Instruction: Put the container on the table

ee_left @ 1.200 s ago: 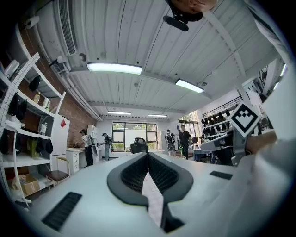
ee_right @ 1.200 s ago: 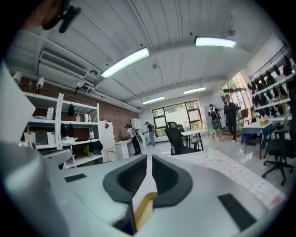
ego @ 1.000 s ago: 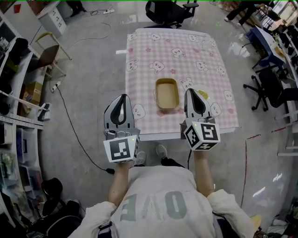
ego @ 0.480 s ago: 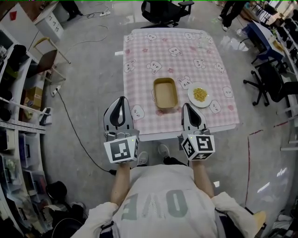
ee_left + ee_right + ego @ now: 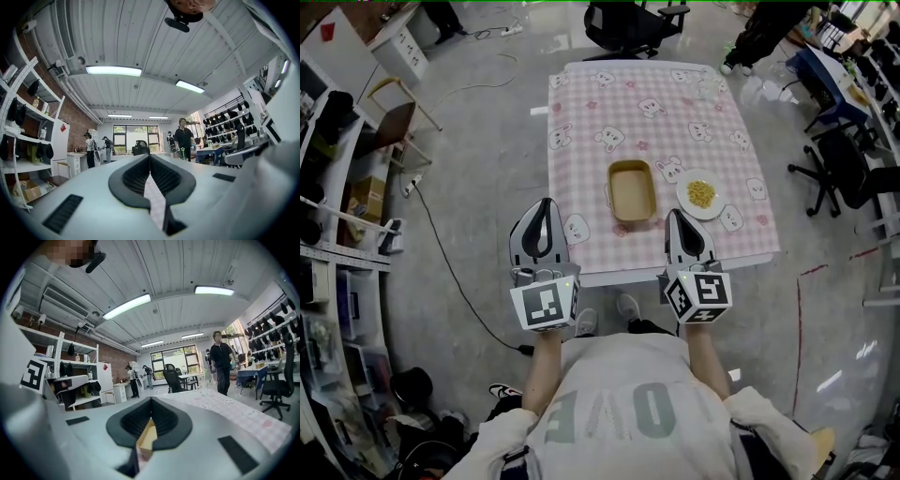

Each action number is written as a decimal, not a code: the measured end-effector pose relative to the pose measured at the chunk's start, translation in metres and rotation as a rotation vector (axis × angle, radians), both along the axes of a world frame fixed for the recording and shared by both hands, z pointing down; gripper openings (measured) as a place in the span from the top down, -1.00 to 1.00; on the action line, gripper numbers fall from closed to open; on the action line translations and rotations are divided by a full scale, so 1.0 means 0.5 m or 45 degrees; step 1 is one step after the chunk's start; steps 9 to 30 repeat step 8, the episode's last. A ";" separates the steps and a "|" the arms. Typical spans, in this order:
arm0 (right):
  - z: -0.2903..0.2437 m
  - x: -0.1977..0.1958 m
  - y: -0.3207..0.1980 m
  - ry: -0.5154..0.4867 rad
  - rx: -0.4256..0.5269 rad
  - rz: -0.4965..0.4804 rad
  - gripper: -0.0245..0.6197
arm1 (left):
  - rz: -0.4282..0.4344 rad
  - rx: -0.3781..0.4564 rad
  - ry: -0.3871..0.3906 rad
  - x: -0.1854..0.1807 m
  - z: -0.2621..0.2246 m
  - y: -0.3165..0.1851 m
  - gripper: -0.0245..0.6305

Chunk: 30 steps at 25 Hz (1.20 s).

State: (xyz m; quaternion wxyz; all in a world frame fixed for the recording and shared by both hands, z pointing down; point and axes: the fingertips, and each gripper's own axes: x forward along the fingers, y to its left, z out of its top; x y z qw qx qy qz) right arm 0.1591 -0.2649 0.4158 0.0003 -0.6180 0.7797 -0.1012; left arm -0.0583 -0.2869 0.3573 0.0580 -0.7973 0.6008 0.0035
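Sitting on the pink checked table (image 5: 581, 103), the shallow tan rectangular container (image 5: 633, 190) looks already placed, nothing left, with grey left gripper (image 5: 546, 204) and right gripper (image 5: 678, 216) both closed, empty.

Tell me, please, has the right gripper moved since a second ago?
Yes. The right gripper has drawn back toward the near edge of the table, uncovering the plate that it overlapped before.

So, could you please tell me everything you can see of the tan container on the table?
The container is a tan, rounded-cornered rectangular tub, open-topped and seemingly empty. It sits upright on the pink checked tablecloth, near the table's front middle, long side pointing away from the person. A white plate of yellow food lies to its right, apart. Only the cloth touches it.
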 end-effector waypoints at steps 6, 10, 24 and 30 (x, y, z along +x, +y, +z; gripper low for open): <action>0.001 0.005 -0.002 0.001 -0.008 0.005 0.83 | 0.003 -0.002 -0.003 0.005 -0.002 -0.003 0.84; -0.002 0.009 -0.003 0.005 -0.008 0.004 0.83 | 0.002 -0.004 -0.003 0.009 -0.004 -0.004 0.84; -0.002 0.009 -0.003 0.005 -0.008 0.004 0.83 | 0.002 -0.004 -0.003 0.009 -0.004 -0.004 0.84; -0.002 0.009 -0.003 0.005 -0.008 0.004 0.83 | 0.002 -0.004 -0.003 0.009 -0.004 -0.004 0.84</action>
